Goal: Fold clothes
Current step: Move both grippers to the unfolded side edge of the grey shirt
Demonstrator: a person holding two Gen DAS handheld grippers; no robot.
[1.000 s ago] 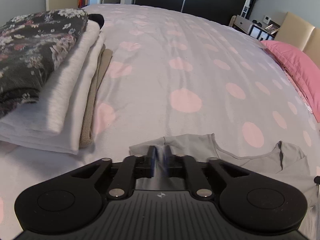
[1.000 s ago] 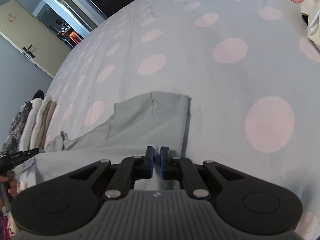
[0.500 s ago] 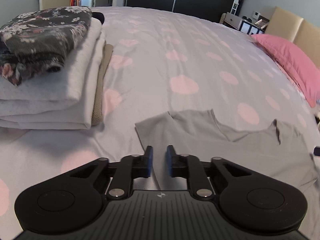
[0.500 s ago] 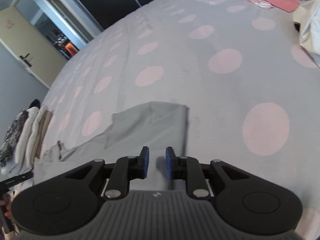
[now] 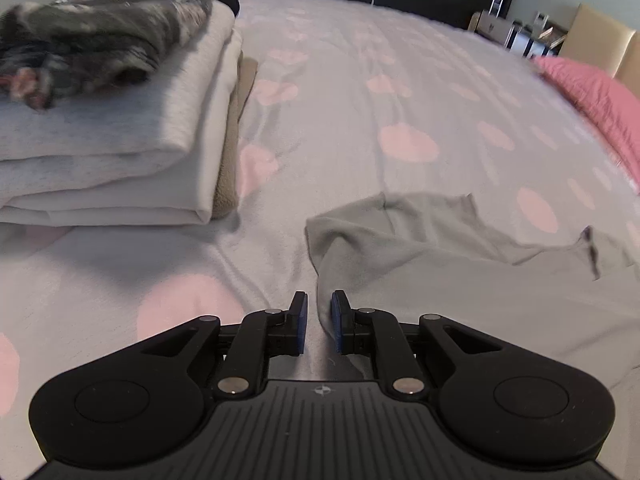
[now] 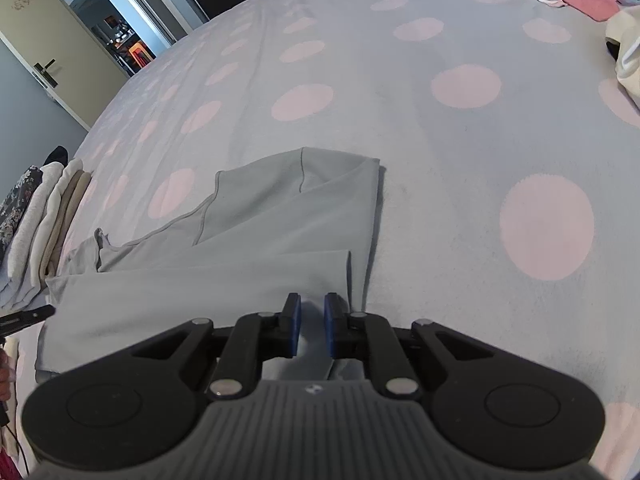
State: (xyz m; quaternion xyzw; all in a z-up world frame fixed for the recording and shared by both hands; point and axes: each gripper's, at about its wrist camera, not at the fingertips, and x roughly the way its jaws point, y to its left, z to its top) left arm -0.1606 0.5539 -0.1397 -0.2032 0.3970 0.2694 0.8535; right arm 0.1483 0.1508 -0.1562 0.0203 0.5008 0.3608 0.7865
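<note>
Lying on the polka-dot bed (image 6: 460,208), the grey T-shirt (image 6: 256,240) is partly folded; left gripper (image 5: 319,322) and right gripper (image 6: 308,326) jaws stand apart over its near edges, unclamped.

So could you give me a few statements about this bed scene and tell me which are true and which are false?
1. The light grey T-shirt lies on the polka-dot bedspread. True.
2. The left gripper is clamped shut on the shirt. False: its jaws stand apart, with cloth between them.
3. A dark floral garment tops the stack of folded clothes. True.
4. The right gripper is open. True.
5. The pink pillow lies on top of the stack. False: it lies far off at the bed's other side.
</note>
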